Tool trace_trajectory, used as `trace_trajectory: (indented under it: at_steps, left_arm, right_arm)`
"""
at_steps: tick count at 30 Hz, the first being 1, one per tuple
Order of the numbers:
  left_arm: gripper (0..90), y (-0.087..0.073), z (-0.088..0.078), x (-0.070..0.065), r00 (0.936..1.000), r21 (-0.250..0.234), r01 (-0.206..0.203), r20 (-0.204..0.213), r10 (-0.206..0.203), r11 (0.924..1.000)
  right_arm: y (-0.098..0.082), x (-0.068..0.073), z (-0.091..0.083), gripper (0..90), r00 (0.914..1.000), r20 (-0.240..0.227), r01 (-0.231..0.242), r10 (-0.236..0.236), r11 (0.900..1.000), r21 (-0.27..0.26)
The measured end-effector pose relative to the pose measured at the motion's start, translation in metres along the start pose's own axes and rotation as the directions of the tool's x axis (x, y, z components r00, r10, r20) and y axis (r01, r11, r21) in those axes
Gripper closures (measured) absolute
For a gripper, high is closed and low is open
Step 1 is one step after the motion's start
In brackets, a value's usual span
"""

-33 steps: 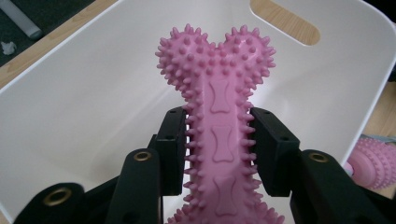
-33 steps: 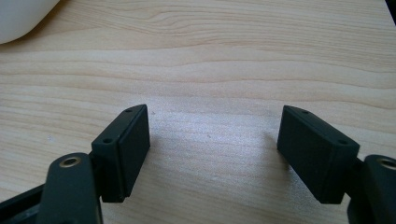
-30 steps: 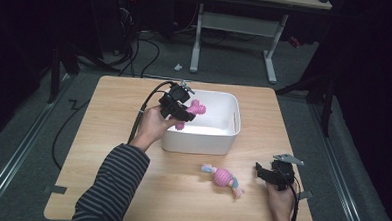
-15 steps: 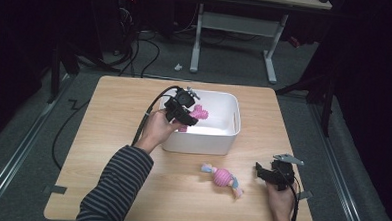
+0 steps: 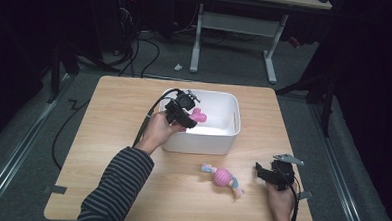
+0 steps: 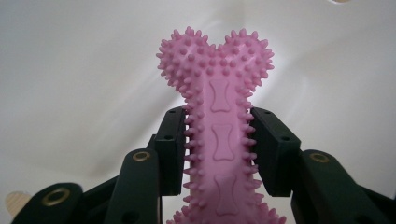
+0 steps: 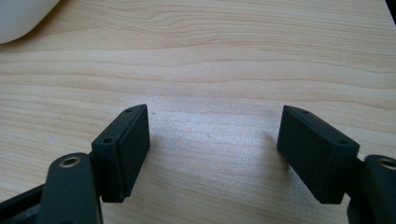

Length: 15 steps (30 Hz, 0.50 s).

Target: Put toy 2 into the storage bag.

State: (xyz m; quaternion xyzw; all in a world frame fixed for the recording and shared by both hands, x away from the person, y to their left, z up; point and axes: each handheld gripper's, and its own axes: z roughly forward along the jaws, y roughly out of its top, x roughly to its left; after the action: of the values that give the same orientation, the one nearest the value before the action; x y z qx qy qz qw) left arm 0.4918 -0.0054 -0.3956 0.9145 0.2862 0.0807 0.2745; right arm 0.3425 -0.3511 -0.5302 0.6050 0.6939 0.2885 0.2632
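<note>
Left tongs [image 5: 186, 115] clamped on spiked pink bone toy [image 6: 219, 135] above white bin [image 5: 228, 137]; right tongs [image 7: 212, 154] wide open, empty; shallow grip risks slipping.

No readable text, labels, numbers — none anywhere.

We see a pink bone-shaped chew toy [image 6: 219, 140] covered in small nubs, with little bone outlines pressed along its shaft. Its shaft is clamped between the two jaws of the left tongs [image 6: 219, 149], and its lobed end points into the white tub [image 5: 227, 142], above the tub's floor. A second toy [image 5: 222, 177], a pink striped ball with pale blue and pink ends, lies on the wooden worktop [image 5: 113, 137] just in front of the tub.
</note>
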Motion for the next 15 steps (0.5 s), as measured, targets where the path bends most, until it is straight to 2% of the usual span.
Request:
trace_trajectory:
  at_steps: [11, 13, 15]
  left_arm:
    - [56.6, -0.0002, 0.0035, 0.0, 1.0, 0.028, 0.007, -0.002, -0.007, 0.9996]
    - [55.0, -0.0004, 0.0013, -0.0003, 0.9998, 0.014, 0.02, -0.002, -0.02, 0.9997]
    - [49.4, -0.0004, -0.0051, -0.0006, 0.9995, -0.019, 0.03, -0.005, -0.03, 0.9994]
  right_arm:
    - [0.0, 0.0, 0.0, 25.6, 1.0, 0.0, 0.0, 0.0, 1.0, 0.0]
    - [0.0, 0.0, 0.0, 25.6, 1.0, 0.0, 0.0, 0.0, 1.0, 0.0]
    - [0.0, 0.0, 0.0, 25.6, 1.0, 0.0, 0.0, 0.0, 1.0, 0.0]
